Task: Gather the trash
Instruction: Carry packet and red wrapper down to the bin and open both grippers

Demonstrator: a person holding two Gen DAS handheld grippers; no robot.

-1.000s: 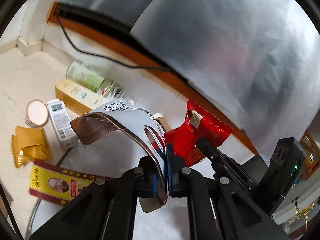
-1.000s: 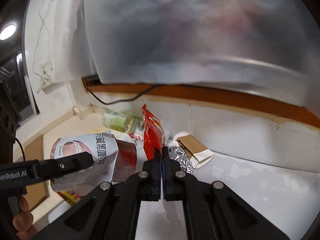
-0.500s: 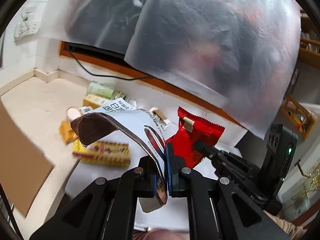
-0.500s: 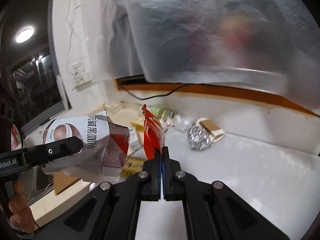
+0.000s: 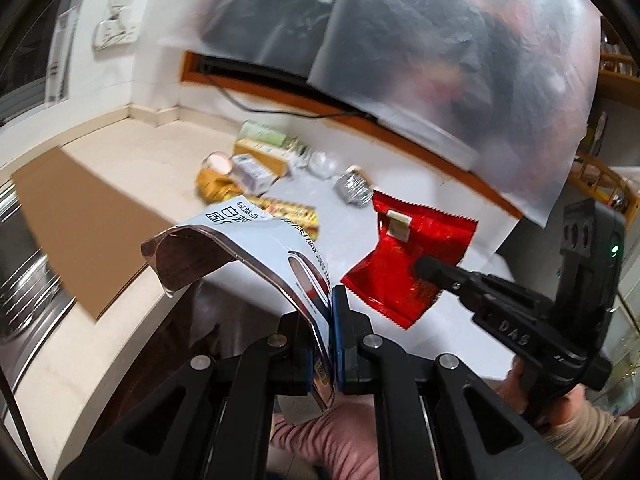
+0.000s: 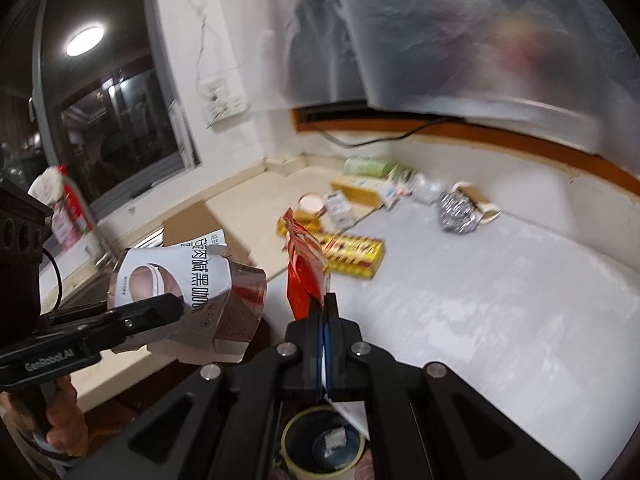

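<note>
My left gripper (image 5: 331, 300) is shut on a crumpled white coffee pouch (image 5: 256, 240) with a foil lining, held in the air off the counter's front edge. It also shows in the right wrist view (image 6: 180, 280). My right gripper (image 6: 323, 308) is shut on a red snack wrapper (image 6: 304, 264), which stands upright above the jaws; it also shows in the left wrist view (image 5: 408, 256). Below the right gripper a round bin (image 6: 320, 444) with a yellow rim holds a scrap of paper.
More trash lies on the white counter (image 6: 480, 300): a yellow-red box (image 6: 352, 252), a foil ball (image 6: 458, 212), a tan box (image 6: 360, 190), a green pouch (image 6: 366, 166), small packets (image 6: 338, 208). A cardboard sheet (image 5: 80, 216) lies left. A plastic sheet (image 5: 440, 60) hangs above.
Both grippers have pulled back and up from the counter with the pouch and wrapper still held. The trash pile now looks farther away, and the bin has come into view below.
</note>
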